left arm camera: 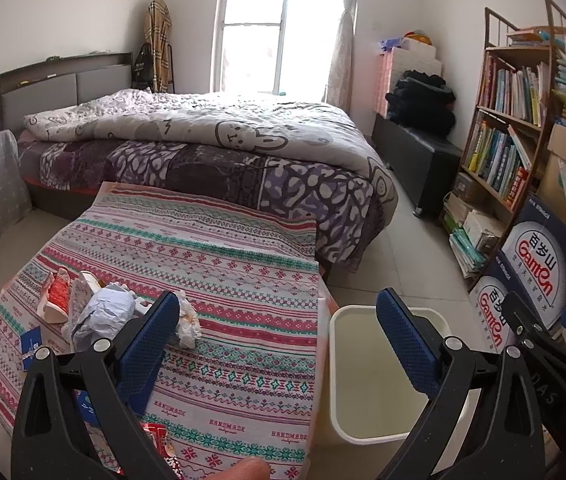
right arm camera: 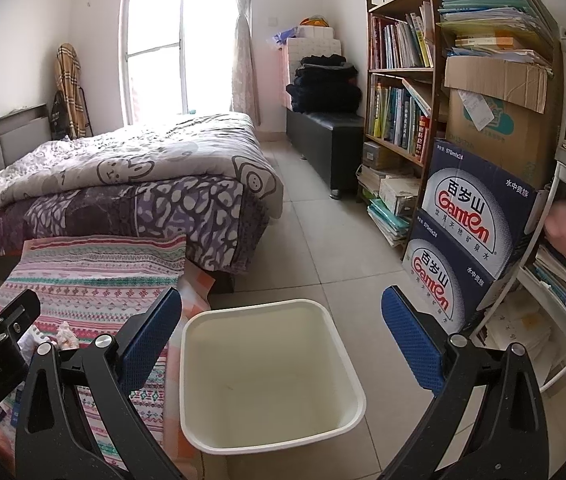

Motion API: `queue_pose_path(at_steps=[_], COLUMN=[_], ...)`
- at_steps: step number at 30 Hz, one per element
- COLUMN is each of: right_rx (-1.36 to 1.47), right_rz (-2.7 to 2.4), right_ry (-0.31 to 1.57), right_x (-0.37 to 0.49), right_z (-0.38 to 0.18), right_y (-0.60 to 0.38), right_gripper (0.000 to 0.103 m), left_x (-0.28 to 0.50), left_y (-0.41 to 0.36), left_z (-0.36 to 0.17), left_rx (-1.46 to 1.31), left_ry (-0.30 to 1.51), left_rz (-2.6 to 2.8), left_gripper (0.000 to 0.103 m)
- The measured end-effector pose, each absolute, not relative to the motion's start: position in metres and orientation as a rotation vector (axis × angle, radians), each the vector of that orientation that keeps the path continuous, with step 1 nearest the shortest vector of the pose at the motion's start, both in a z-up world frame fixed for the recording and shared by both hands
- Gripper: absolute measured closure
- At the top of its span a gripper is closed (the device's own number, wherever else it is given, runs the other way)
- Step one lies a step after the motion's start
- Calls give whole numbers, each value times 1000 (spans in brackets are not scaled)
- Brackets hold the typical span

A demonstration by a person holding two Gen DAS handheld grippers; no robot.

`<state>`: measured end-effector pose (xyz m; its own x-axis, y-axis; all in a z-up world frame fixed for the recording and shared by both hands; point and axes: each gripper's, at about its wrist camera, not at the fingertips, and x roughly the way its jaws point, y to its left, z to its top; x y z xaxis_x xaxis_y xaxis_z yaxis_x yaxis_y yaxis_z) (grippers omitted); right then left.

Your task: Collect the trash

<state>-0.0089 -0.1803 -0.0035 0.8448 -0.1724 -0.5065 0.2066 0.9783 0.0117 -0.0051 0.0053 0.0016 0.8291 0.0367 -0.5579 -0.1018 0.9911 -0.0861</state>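
We hold both grippers, left and right, fingers released, empty. One cream plastic bin stands beside the patterned-cloth counter; one crumpled grey paper wad lies there.

The two stacked dark blue boxes beside the bookshelf each carry the red brand "Ganten" under the Chinese characters "百岁山", with "570ml×24" printed small along the top edge. The patterned tablecloth shows the word "HANDMADE" repeated in red near its front edge. Book spines on the bookshelf are too small to read.
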Motion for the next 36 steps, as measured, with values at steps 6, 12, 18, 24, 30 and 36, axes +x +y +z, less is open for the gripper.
queue_pose_path(at_steps=[6, 12, 18, 24, 30, 36], right_rx=[69, 72, 74, 74, 75, 74], right_rz=[-188, -181, -177, -176, -175, -175], right_ry=[507, 502, 503, 504, 506, 506], right_x=[-11, -12, -12, -11, -12, -11], right_z=[-1, 0, 0, 0, -1, -1], right_y=[-177, -174, -171, -169, -168, -169], right_gripper=[7, 7, 7, 7, 7, 7], left_x=[-6, -7, -7, -6, -6, -6], left_y=[11, 16, 17, 20, 20, 20], left_z=[3, 3, 2, 1, 0, 0], left_rx=[-122, -128, -130, -134, -135, -135], left_ry=[585, 584, 589, 593, 596, 597], left_rz=[93, 103, 108, 108, 109, 109], left_gripper=[7, 7, 7, 7, 7, 7])
